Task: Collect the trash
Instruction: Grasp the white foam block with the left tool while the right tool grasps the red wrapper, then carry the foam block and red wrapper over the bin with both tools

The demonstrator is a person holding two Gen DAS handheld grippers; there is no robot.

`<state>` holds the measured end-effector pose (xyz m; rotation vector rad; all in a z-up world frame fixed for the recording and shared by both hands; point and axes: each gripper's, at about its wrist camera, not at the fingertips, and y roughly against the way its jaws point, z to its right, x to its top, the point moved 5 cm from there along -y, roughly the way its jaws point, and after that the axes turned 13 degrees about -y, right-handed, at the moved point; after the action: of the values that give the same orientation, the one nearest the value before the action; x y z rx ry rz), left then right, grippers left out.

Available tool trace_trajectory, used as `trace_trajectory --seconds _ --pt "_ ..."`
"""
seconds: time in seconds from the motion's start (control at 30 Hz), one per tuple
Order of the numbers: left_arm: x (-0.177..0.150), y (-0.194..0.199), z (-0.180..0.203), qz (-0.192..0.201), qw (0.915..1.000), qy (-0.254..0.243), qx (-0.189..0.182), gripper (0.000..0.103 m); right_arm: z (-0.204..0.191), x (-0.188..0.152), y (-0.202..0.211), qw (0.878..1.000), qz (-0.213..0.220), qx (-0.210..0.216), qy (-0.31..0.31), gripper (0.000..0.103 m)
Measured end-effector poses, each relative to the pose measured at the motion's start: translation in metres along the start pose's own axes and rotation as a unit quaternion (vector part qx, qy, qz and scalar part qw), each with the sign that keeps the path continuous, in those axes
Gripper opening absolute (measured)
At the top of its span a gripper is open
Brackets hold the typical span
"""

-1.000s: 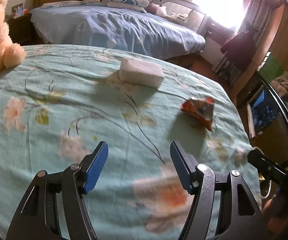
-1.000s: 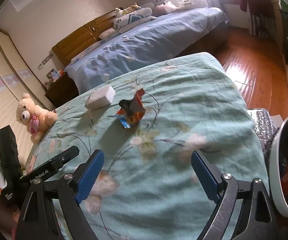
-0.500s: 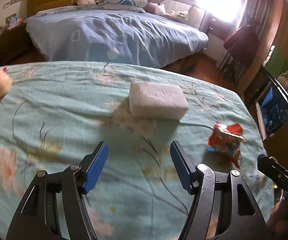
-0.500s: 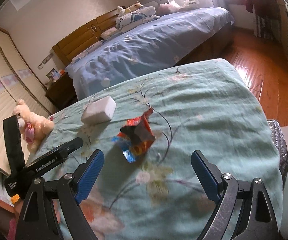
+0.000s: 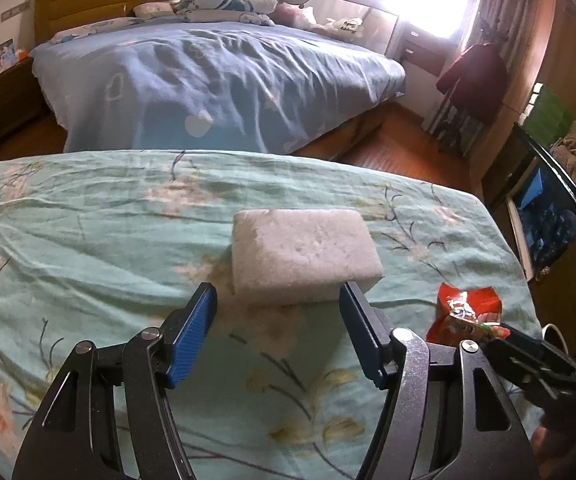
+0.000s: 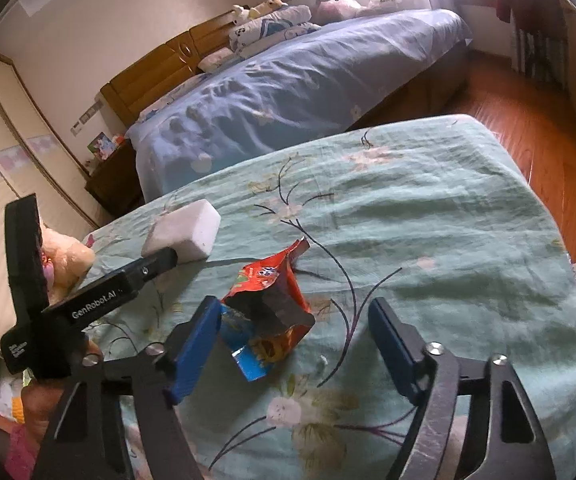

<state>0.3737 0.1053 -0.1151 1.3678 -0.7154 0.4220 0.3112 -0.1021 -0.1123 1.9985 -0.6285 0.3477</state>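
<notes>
A white foam block [image 5: 304,256] lies on the floral green cloth [image 5: 87,240]. My left gripper [image 5: 277,312] is at the block's near edge, its jaws closing with the block's front part between them; a gap shows at the left pad. A torn red snack wrapper [image 6: 271,304] lies crumpled between the jaws of my right gripper [image 6: 294,340], which are closing too; the wrapper sits close to the left pad with room on the right. The wrapper [image 5: 468,312] also shows right of the block, and the block [image 6: 183,232] shows beyond the left tool's finger [image 6: 155,266].
A plush bear [image 6: 67,256] sits at the cloth's left end. Beyond the table stand a bed with a blue cover [image 5: 227,80] and a wooden nightstand [image 6: 111,184]. Wooden floor [image 6: 528,128] lies past the table's right edge.
Both grippers have moved forward over the cloth; the block now reaches the left jaws and the wrapper lies inside the right jaws. Both pairs of jaws have narrowed.
</notes>
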Motion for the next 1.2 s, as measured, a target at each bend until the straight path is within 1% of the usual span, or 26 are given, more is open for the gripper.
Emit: trace_trajectory --seconds 0.03,0.07,0.1,0.13,0.17,0.2,0.23,0.3,0.4,0.53,0.57,0.6,1.0,1.2 --pt "0.001 -0.001 0.001 0.0 1.0 -0.002 -0.004 0.051 0.0 0.0 -0.001 1.0 0.001 -0.001 0.001 0.064" --pt "0.002 -0.003 0.002 -0.002 1.0 -0.005 -0.006 0.042 -0.001 0.0 -0.002 1.0 0.001 -0.001 0.004 0.059" --pt "0.002 -0.004 0.003 -0.004 0.9999 -0.008 -0.006 0.028 -0.001 0.0 -0.003 1.0 0.002 0.0 0.006 0.051" --pt "0.002 -0.005 0.005 -0.008 0.9999 -0.011 -0.007 0.022 -0.001 -0.001 -0.004 1.0 0.001 0.002 0.007 0.046" --pt "0.002 -0.006 0.006 -0.009 0.9998 -0.014 -0.01 0.017 -0.001 -0.002 -0.004 1.0 0.0 0.004 0.007 0.036" --pt "0.002 -0.005 0.007 -0.007 0.9998 -0.016 -0.01 0.013 -0.001 -0.002 -0.004 1.0 -0.001 0.006 0.007 0.026" --pt "0.002 -0.004 0.008 -0.003 0.9998 -0.019 -0.009 0.013 0.0 -0.003 -0.004 1.0 -0.002 0.006 0.006 0.025" --pt "0.003 0.003 0.011 0.012 0.9996 -0.027 -0.005 0.009 0.0 -0.003 -0.002 1.0 0.0 0.011 0.005 0.021" --pt "0.001 0.014 0.016 0.026 0.9993 -0.028 -0.004 0.007 0.002 -0.004 0.003 1.0 0.003 0.015 0.004 0.015" --pt "-0.01 0.026 0.027 0.03 0.9992 -0.025 -0.011 0.006 0.007 -0.008 0.013 1.0 0.005 0.018 0.002 0.011" --pt "-0.014 0.03 0.031 0.031 0.9991 -0.025 -0.013 0.006 0.009 -0.01 0.017 1.0 0.005 0.02 0.0 0.005" --pt "-0.019 0.035 0.036 0.03 0.9991 -0.025 -0.015 0.006 0.01 -0.011 0.019 1.0 0.004 0.021 -0.002 0.004" --pt "-0.069 0.081 0.079 0.028 0.9985 -0.014 -0.045 0.006 0.03 -0.039 0.057 1.0 0.005 0.021 -0.011 0.003" --pt "-0.086 0.098 0.098 0.029 0.9979 -0.01 -0.057 0.006 0.037 -0.049 0.077 1.0 0.012 0.02 -0.015 0.003"
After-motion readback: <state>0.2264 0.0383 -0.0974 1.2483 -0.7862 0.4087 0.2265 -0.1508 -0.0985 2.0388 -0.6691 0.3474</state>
